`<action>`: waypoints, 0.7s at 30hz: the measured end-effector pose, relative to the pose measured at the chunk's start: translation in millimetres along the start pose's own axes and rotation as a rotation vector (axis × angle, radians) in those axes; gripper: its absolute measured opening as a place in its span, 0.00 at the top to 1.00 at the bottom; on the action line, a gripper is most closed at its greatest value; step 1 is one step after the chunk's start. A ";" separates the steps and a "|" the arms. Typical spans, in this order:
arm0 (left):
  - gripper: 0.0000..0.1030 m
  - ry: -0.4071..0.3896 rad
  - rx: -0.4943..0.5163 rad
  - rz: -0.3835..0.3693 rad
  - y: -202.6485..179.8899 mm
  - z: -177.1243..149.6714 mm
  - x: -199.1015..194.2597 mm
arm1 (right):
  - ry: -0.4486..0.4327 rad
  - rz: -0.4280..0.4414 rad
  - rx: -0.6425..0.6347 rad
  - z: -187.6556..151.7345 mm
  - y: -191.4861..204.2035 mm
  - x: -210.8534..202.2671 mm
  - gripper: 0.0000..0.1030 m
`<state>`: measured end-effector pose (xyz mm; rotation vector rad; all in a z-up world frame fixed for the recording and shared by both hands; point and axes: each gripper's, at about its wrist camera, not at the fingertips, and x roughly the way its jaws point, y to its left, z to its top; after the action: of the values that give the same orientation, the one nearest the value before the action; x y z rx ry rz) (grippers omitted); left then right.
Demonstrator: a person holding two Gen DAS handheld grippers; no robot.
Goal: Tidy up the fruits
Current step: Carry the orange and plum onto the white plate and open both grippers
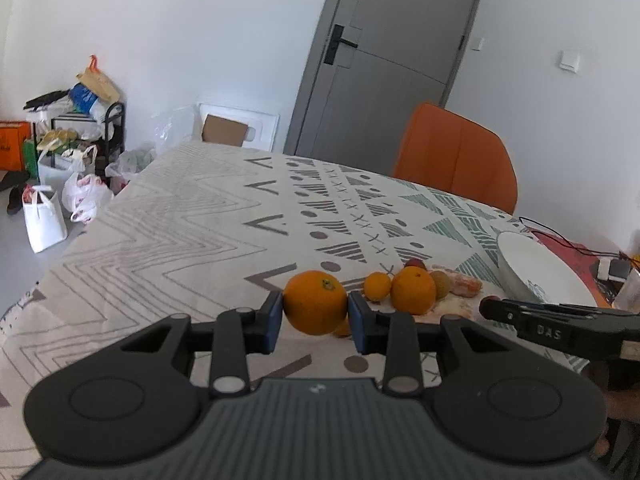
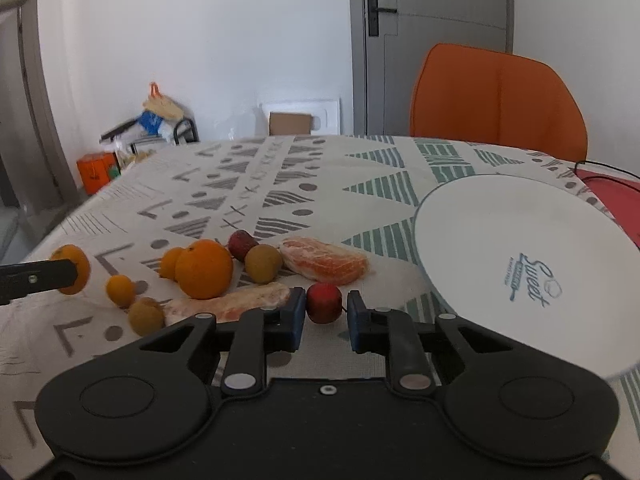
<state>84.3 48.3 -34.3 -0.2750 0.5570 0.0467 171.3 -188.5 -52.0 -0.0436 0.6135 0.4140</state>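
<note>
My left gripper [image 1: 315, 314] is shut on a large orange [image 1: 315, 303] and holds it just above the patterned tablecloth; the same orange [image 2: 78, 264] shows at the far left of the right wrist view. My right gripper [image 2: 325, 314] is shut on a small red fruit [image 2: 324, 303], low over the cloth. Behind it lie another orange [image 2: 204, 269], small oranges [image 2: 120, 290], brown round fruits [image 2: 263, 263], a second red fruit [image 2: 242, 244] and peeled citrus segments [image 2: 324, 266]. A white plate [image 2: 520, 260] sits to the right.
An orange chair [image 2: 496, 96] stands behind the table's far edge, with a grey door [image 1: 392, 52] beyond it. Black cables and a red mat [image 1: 576, 248] lie past the plate. Bags and a rack [image 1: 68, 152] crowd the floor to the left of the table.
</note>
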 end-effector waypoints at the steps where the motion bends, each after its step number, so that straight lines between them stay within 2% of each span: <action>1: 0.67 0.003 0.005 -0.003 -1.2 0.2 -0.1 | -0.004 0.001 0.006 -2.5 -1.1 -4.8 0.80; 10: 0.67 0.008 0.062 -0.034 -29.2 1.5 1.7 | -0.091 0.005 0.071 -2.5 -17.4 -39.3 0.80; 21: 0.67 -0.010 0.127 -0.087 -72.6 4.5 5.6 | -0.189 -0.038 0.124 -1.1 -50.3 -73.3 0.80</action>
<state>100.0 -20.5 -15.8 -0.1749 0.5353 -0.0712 136.2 -261.5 -15.5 0.1008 0.4502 0.3386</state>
